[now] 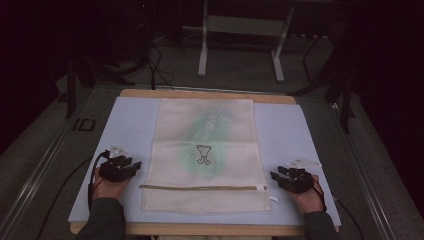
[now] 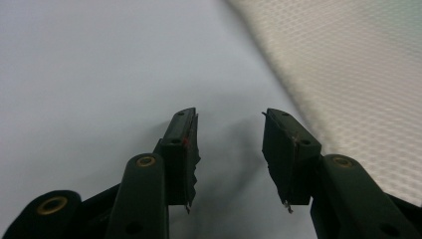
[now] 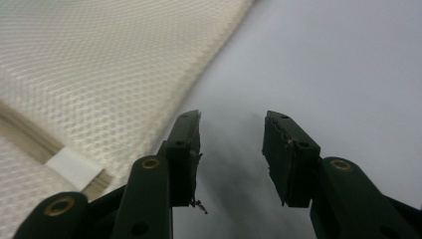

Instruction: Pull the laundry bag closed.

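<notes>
Left gripper (image 1: 131,167) and right gripper (image 1: 278,178) rested released near the surface's (image 1: 290,130) front corners, flanking the centred mesh bag (image 1: 205,150). Left gripper view: gripper (image 2: 230,134) empty, bag (image 2: 358,74) beside. Right gripper view: gripper (image 3: 232,133) released, bag (image 3: 99,74) alongside.

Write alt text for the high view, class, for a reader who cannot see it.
A cream mesh laundry bag lies flat on a pale blue mat, a green garment showing through it. A person's hands hold an open tool at each side of it: the left tool and the right tool, both apart from the bag.
</notes>
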`<state>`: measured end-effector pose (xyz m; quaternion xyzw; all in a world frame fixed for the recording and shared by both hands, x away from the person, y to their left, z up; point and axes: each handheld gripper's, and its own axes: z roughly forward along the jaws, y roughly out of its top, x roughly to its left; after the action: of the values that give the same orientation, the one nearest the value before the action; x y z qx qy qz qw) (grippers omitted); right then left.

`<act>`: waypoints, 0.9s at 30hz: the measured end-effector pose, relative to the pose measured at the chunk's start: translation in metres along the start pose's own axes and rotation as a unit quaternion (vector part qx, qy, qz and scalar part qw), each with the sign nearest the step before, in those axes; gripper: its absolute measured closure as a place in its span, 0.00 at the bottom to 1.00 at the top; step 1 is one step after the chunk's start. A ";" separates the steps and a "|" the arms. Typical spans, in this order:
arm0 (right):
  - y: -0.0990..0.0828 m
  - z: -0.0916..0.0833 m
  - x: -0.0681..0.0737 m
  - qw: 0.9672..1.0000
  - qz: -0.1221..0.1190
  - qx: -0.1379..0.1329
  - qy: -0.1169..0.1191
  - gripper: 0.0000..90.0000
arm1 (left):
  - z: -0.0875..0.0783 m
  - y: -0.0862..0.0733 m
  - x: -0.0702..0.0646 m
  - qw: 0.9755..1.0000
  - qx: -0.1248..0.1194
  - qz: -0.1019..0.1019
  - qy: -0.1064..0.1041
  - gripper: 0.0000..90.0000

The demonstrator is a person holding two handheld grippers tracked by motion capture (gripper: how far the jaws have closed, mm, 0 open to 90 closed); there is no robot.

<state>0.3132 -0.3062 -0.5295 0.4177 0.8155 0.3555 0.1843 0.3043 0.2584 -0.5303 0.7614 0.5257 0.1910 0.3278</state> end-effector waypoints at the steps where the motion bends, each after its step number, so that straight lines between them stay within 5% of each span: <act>1: 0.000 0.000 0.001 1.000 -0.005 0.000 0.003 0.64 | -0.001 0.000 -0.001 1.000 -0.002 0.007 -0.003 0.64; 16: 0.004 -0.002 0.006 1.000 -0.012 -0.002 0.025 0.62 | -0.004 0.000 -0.002 0.998 -0.013 0.018 -0.062 0.72; 27: 0.012 -0.002 0.020 0.999 -0.027 -0.003 0.045 0.61 | -0.006 0.001 -0.005 0.996 -0.014 0.032 -0.080 0.75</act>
<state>0.3069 -0.2865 -0.5193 0.3788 0.8331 0.3707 0.1585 0.3001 0.2554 -0.5251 0.7861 0.4702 0.1469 0.3734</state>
